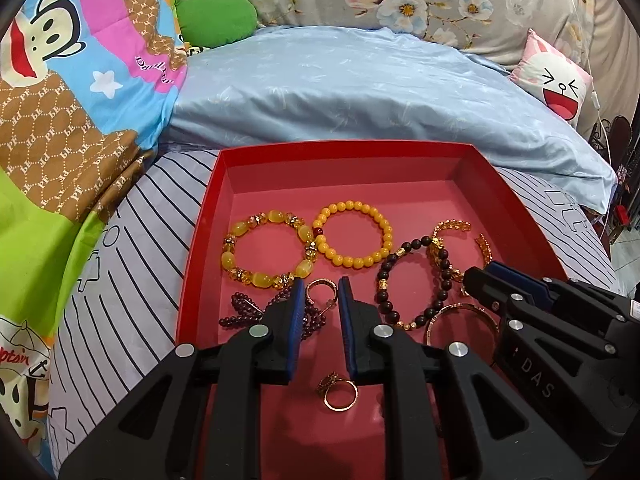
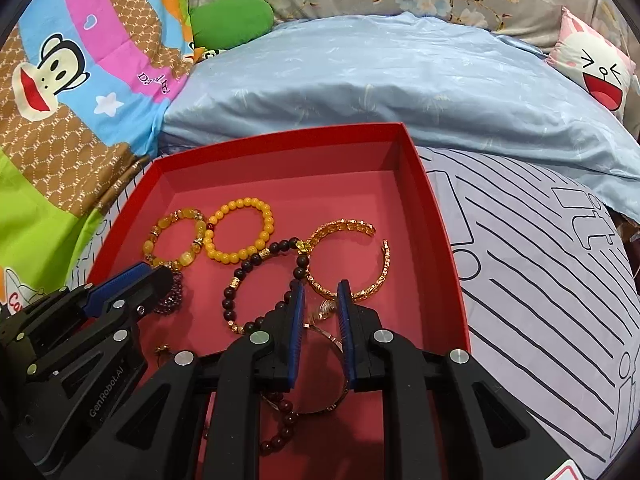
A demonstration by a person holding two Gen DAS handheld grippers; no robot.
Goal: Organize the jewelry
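A red tray (image 1: 516, 208) on the bed holds the jewelry. In it lie a chunky yellow bracelet (image 1: 267, 251), a yellow bead bracelet (image 1: 353, 233), a dark bead bracelet (image 1: 416, 276), an open gold cuff (image 2: 352, 260) and a purple bead strand (image 1: 244, 312). My left gripper (image 1: 320, 286) is open, with a small gold ring (image 1: 320, 290) between its tips and another gold ring (image 1: 339, 392) below. My right gripper (image 2: 321, 290) is open over a thin gold bangle (image 2: 336, 360) and a small silvery piece (image 2: 325, 309).
The tray (image 2: 432, 208) rests on a striped grey sheet (image 2: 540, 280). A blue quilt (image 1: 360, 92) lies behind it, a cartoon blanket (image 1: 60, 100) to the left, a green cushion (image 1: 216, 16) and a rabbit pillow (image 1: 556, 80) at the back.
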